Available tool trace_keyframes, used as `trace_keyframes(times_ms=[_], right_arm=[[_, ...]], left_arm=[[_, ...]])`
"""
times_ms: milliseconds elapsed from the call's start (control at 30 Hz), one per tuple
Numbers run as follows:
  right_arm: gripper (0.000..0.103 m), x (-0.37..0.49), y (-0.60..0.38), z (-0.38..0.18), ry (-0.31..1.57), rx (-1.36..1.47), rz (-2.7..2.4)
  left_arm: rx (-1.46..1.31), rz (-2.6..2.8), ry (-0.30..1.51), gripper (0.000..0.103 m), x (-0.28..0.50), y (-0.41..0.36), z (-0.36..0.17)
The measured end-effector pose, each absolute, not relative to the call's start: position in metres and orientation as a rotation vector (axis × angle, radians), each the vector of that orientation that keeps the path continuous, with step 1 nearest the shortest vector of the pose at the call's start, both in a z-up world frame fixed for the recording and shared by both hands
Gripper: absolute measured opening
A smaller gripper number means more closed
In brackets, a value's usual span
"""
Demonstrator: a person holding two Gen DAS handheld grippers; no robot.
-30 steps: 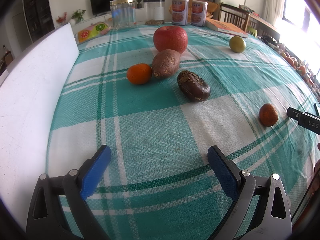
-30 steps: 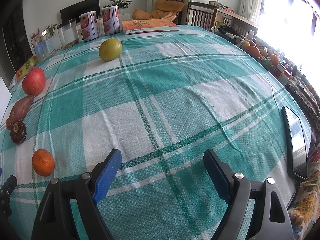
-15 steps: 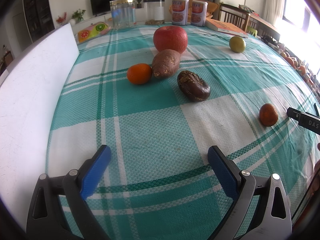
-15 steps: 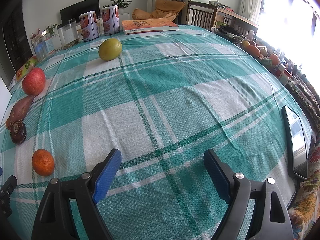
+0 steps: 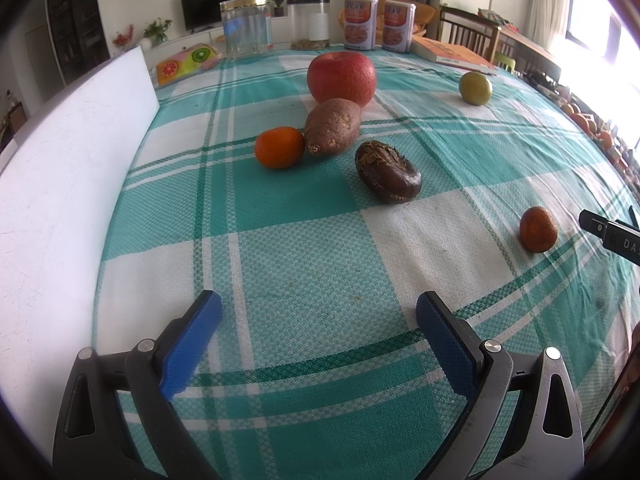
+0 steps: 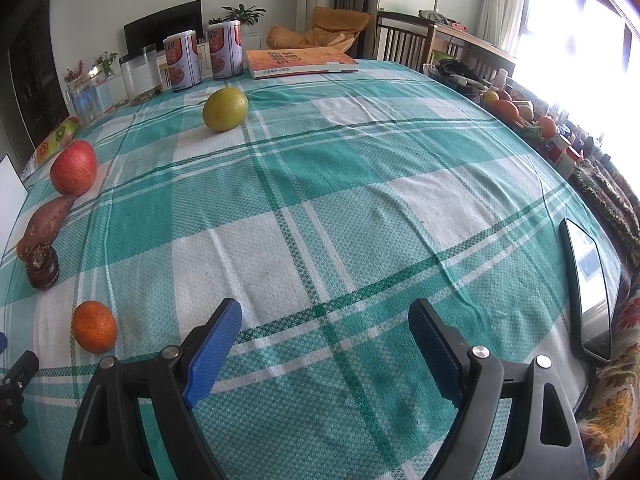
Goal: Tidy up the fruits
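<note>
On the green checked tablecloth lie a red apple (image 5: 341, 77), a sweet potato (image 5: 332, 126), an orange (image 5: 279, 147), a dark brown shrivelled fruit (image 5: 388, 172), a second orange (image 5: 538, 229) and a green-yellow fruit (image 5: 475, 88). My left gripper (image 5: 319, 330) is open and empty, low over the cloth in front of them. My right gripper (image 6: 325, 336) is open and empty, with the second orange (image 6: 94, 326) to its left and the green-yellow fruit (image 6: 225, 109) far ahead. The apple (image 6: 74, 167) and sweet potato (image 6: 46, 222) sit at the right view's left edge.
A white board (image 5: 60, 184) stands along the left side. Jars (image 5: 245, 26), two tins (image 5: 360, 22) and a book (image 6: 298, 63) stand at the far edge. A phone (image 6: 588, 288) lies at the right edge. Part of the right gripper (image 5: 612, 234) shows beside the second orange.
</note>
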State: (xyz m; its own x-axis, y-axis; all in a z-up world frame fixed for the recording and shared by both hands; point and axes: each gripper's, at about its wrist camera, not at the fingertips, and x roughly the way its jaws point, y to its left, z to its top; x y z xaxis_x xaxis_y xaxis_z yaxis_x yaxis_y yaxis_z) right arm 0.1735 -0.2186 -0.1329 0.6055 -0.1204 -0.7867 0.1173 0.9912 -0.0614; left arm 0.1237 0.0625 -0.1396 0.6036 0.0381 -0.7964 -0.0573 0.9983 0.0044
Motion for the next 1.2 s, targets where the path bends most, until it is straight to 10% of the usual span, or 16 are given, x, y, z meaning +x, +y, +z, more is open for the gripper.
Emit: trace_keyframes(times_ms=[1200], right_arm=[[0.085, 0.1751, -0.2115, -0.135, 0.914, -0.05, -0.161]], left_arm=[[-0.029, 0.052, 0.921, 0.099, 0.1233, 0.0638, -0.1394]])
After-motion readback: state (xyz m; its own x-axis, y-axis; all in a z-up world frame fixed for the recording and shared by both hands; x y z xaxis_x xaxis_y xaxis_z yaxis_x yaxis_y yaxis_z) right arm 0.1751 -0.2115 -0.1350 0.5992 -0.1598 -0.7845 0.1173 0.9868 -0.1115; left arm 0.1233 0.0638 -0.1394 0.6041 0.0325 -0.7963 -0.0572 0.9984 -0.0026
